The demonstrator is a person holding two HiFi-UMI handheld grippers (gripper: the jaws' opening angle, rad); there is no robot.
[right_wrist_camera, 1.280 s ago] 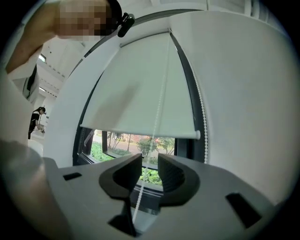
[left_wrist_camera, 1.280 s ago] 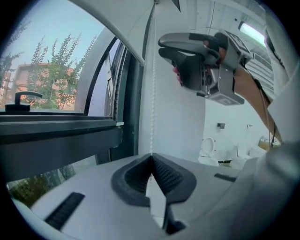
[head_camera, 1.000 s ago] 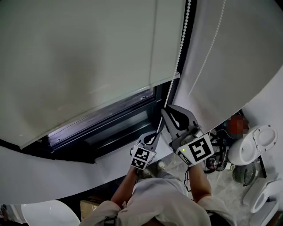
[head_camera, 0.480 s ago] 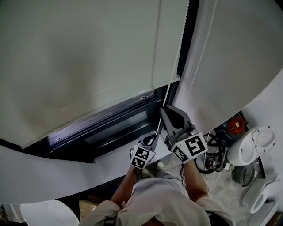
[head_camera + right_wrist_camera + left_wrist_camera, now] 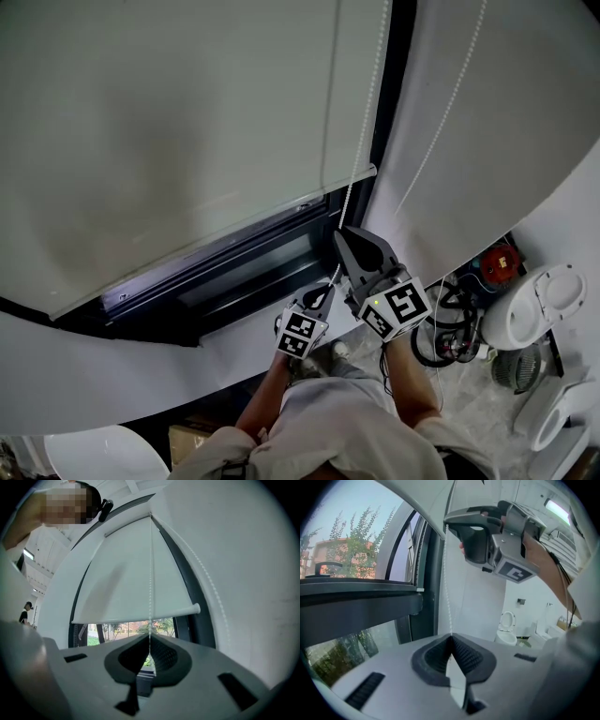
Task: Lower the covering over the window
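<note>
A white roller blind hangs over most of the window, its bottom rail just above the dark sill. Its bead chain runs down the right side of the frame. My right gripper is shut on that chain, which rises straight from the closed jaws toward the blind. Just below it my left gripper is shut on the same chain, which comes out of the closed jaws and runs up to the right gripper.
The dark window frame shows an uncovered strip of glass below the blind. A second bead chain hangs against the white wall to the right. A toilet, a red object and coiled cables are on the floor at right.
The right gripper's jaws, open a second ago, have closed on the bead chain, and that gripper has shifted slightly left. The left gripper has kept its grip and place.
</note>
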